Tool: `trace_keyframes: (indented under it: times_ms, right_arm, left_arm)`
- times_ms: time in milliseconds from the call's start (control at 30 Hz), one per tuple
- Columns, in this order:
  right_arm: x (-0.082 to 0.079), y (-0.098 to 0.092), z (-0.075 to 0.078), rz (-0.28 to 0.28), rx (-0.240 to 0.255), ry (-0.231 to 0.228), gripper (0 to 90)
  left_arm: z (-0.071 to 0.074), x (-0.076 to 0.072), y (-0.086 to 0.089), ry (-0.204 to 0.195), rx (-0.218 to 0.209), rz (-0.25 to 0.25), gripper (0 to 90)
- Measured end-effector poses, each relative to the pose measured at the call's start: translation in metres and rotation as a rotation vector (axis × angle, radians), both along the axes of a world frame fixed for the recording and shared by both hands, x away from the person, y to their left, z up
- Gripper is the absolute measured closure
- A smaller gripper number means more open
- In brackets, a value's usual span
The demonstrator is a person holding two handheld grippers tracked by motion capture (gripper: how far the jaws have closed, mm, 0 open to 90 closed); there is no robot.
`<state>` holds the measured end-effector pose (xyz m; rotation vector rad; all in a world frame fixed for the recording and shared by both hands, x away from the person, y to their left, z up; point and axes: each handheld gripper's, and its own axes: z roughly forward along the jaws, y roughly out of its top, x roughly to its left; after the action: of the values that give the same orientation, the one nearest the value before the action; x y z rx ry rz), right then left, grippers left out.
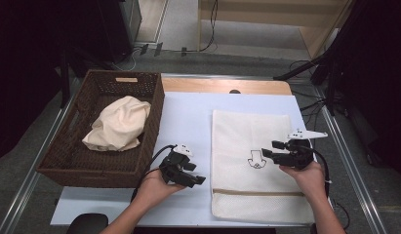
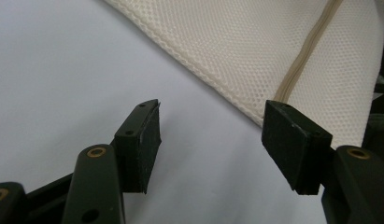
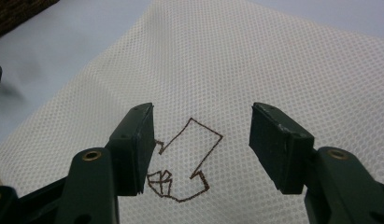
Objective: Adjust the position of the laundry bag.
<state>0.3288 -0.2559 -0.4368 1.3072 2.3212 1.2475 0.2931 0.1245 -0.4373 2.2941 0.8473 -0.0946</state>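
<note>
Near the tabletop's right edge, right tongs (image 1: 268,149) gape empty over the bag (image 1: 247,141); their view shows its logo (image 3: 182,163). Left tongs (image 1: 197,173), wide, see its zip (image 2: 304,56).

We've got the basket (image 1: 66,156) on the table's (image 1: 188,122) left with a bundled cloth (image 1: 117,124) in it, the mesh bag (image 1: 247,131) flat at right, and 2 grippers (image 1: 186,168) (image 1: 273,148) flanking the bag's near half.
</note>
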Motion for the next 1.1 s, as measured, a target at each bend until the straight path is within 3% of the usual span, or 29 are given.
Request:
trace_keyframes:
  times_ms: [233, 533, 633, 700, 867, 1000, 1100]
  right_arm:
    - [0.0017, 0.0024, -0.0015, -0.012, -0.024, 0.020, 41.7]
    - [0.0031, 0.0027, -0.0022, -0.015, -0.021, 0.023, 41.8]
    - [0.0030, 0.0030, -0.0025, -0.016, -0.026, 0.026, 41.8]
    - [0.0032, 0.0032, -0.0031, -0.025, -0.035, 0.035, 42.0]
    - [0.0042, 0.0027, -0.0035, -0.025, -0.032, 0.040, 42.8]
    - [0.0041, 0.0036, -0.0039, -0.024, -0.031, 0.043, 42.9]
    - [0.0044, 0.0028, -0.0039, -0.025, -0.032, 0.042, 42.9]
  left_arm:
    - [-0.0026, -0.0023, 0.0048, -0.007, -0.019, 0.039, 38.0]
    - [-0.0029, -0.0037, 0.0038, -0.002, -0.012, 0.035, 43.3]
    - [-0.0021, -0.0043, 0.0030, -0.021, -0.010, 0.038, 43.2]
    - [-0.0009, -0.0031, 0.0018, -0.021, -0.034, 0.034, 42.6]
    - [-0.0028, -0.0028, 0.0003, -0.022, 0.002, 0.012, 42.3]
    - [-0.0030, -0.0022, 0.0026, -0.010, -0.026, 0.042, 42.6]
    - [-0.0036, -0.0020, 0.0019, -0.025, 0.000, 0.043, 42.5]
